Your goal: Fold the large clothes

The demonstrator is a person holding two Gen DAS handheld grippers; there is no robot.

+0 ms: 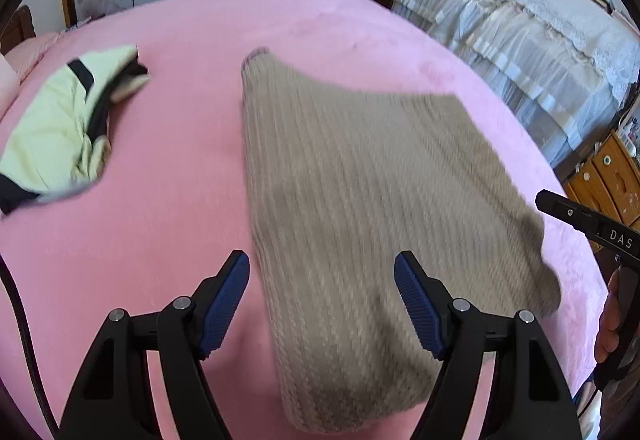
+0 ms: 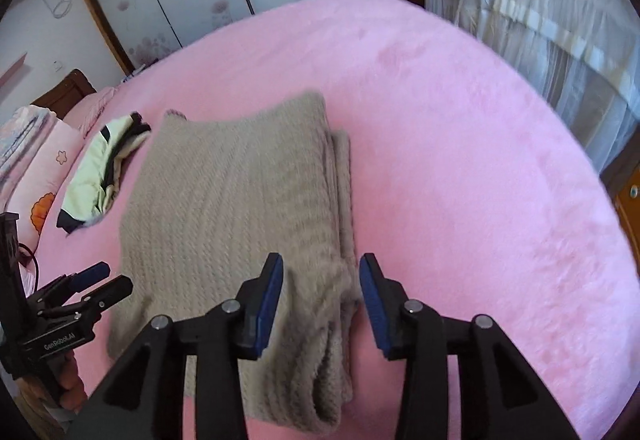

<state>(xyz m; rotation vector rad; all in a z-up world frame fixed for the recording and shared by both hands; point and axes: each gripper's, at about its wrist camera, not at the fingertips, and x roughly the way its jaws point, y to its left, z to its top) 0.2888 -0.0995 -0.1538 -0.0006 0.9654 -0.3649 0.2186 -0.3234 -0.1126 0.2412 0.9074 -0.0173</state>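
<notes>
A beige ribbed knit sweater (image 1: 360, 200) lies folded into a thick rectangle on the pink bed (image 1: 180, 240); it also shows in the right wrist view (image 2: 240, 208), its layered edges on the right side. My left gripper (image 1: 322, 280) is open above the sweater's near left edge, holding nothing. My right gripper (image 2: 321, 284) is open, its jaws on either side of the sweater's near right corner without closing on it. The left gripper also shows at the left in the right wrist view (image 2: 100, 280).
A light green and black garment (image 1: 60, 132) lies bunched at the bed's left, also in the right wrist view (image 2: 100, 176). Patterned pillows (image 2: 36, 168) sit at far left. A second bed with white lace cover (image 1: 520, 40) and a wooden drawer cabinet (image 1: 608, 180) stand to the right.
</notes>
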